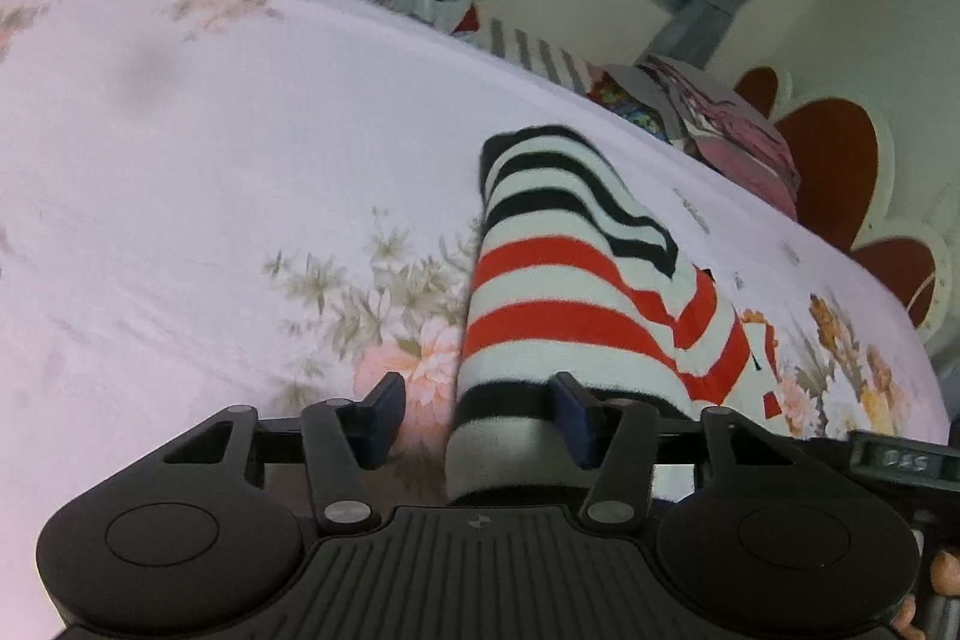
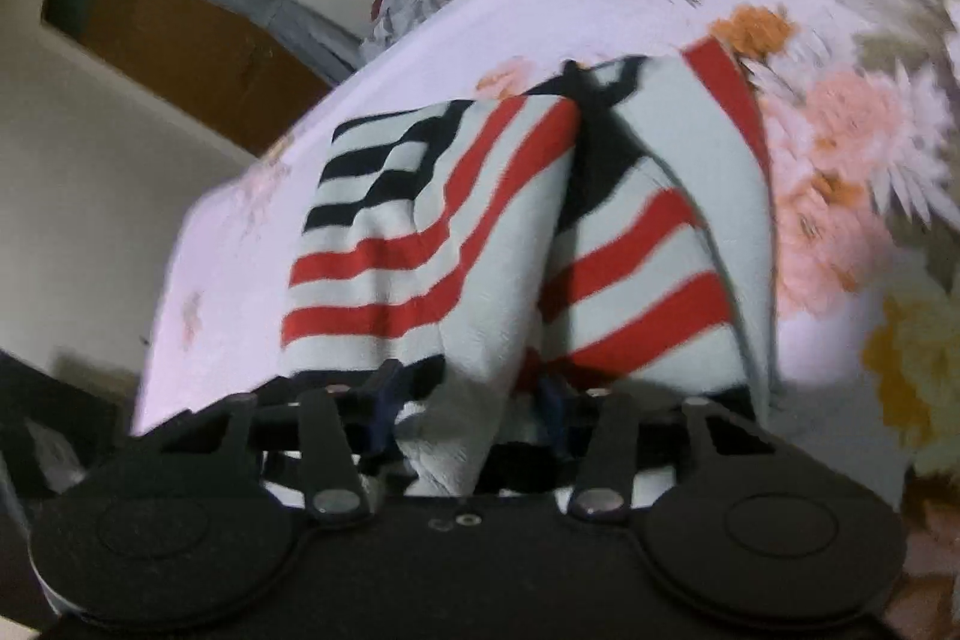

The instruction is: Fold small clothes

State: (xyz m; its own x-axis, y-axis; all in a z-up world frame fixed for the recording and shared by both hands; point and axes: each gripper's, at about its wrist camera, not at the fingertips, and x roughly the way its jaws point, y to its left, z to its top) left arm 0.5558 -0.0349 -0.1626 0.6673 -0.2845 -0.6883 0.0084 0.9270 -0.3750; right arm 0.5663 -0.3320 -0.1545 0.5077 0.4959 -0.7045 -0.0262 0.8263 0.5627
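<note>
The striped top (image 1: 558, 292) lies on the flowery bed sheet (image 1: 210, 160), folded into a long shape. Its long side runs away from the left claw (image 1: 474, 418), and the black stripes are at the far end. The near end sits between the left claw's fingers. They are partly open. The right finger touches the cloth; the left one does not. The right claw (image 2: 471, 415) is partly open too, with a fold of the top between its fingers.
</note>
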